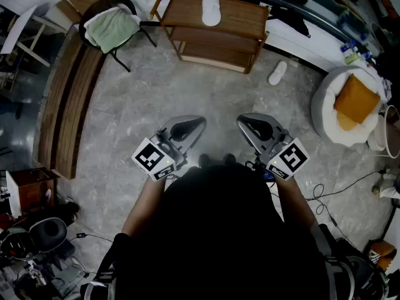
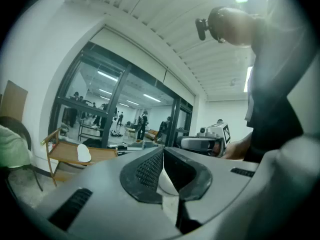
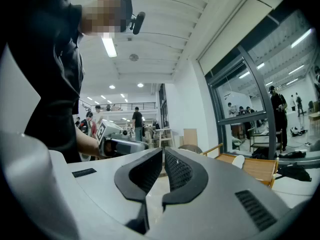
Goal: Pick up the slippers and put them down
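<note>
— Looking for the slippers: where do they lie?
— One white slipper [image 1: 211, 9] rests on top of the wooden shelf unit [image 1: 240, 19]. The other slipper [image 1: 277, 72] lies on the stone floor [image 1: 187, 92] just right of that unit, near its foot.
— And the grippers?
— Both are held level in front of the person, well apart from either slipper. The left gripper [image 1: 197, 123] has its jaws pressed together with nothing between them. The right gripper [image 1: 242, 122] is likewise closed and empty

White slipper [image 1: 211, 9], orange cushion [image 1: 355, 99]
</note>
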### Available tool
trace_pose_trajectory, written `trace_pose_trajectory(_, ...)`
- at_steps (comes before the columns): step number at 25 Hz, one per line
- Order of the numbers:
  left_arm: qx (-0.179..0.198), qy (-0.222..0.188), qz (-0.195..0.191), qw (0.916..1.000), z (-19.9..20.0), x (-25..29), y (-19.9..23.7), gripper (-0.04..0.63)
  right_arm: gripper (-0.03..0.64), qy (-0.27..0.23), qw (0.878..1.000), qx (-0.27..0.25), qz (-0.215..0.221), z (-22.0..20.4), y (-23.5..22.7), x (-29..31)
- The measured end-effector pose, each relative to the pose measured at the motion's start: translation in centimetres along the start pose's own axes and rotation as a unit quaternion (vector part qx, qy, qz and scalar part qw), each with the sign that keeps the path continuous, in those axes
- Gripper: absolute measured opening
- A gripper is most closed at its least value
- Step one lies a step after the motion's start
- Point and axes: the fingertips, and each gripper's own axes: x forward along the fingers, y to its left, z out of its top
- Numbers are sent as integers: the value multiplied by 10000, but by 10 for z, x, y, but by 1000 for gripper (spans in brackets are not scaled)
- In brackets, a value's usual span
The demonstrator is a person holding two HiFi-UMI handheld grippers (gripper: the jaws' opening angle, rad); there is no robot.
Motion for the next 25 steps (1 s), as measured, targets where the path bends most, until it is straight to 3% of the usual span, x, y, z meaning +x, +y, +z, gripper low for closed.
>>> trace_pose_trajectory(5, -16, 26, -92, 10000, 2, 2, -14, 12, 32, -29, 10000, 12, 17, 1, 5, 0)
trace_pose_trajectory(12, 53, 87, 91, 9999, 5, -1, -14, 12, 34, -22, 9995, -90, 307, 5, 3, 4)
trace_pose_trajectory(25, 66, 332, 180, 9993, -11, 10, -26, 12, 34, -119, 9988, 278, 391, 1, -6, -20)
